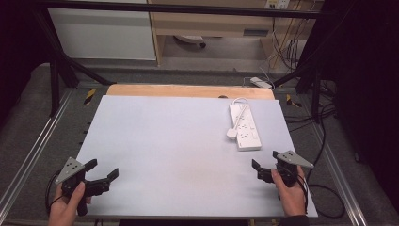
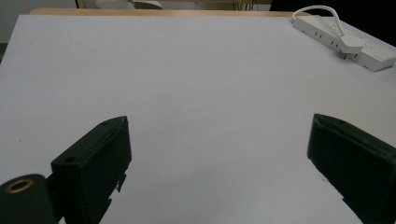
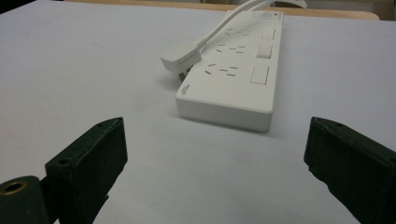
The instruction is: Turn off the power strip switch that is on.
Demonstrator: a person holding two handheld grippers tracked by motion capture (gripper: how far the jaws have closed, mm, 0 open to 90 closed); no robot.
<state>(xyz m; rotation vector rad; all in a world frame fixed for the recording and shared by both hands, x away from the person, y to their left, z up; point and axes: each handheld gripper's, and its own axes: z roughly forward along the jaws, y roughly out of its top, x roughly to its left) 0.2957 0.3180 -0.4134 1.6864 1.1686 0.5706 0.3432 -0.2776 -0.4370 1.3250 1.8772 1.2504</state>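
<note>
Ahead of your right jaws: power strip (image 3: 233, 70), plug (image 3: 181, 57) resting against it, unplugged.
Jaws: both sets released, empty.
Bench (image 1: 164, 141): bare between jaws, likely a ready stance.

Even soft light, dim dark surroundings, faint shadows, slightly soft focus.

One white power strip (image 1: 245, 127) lay on the one counter (image 1: 164, 155), and a single white plug (image 1: 231, 133) on one white cable (image 1: 240, 101) rested against it. Three rocker switches ran along the strip. Two grippers were there, one per hand, each with two black jaws.
</note>
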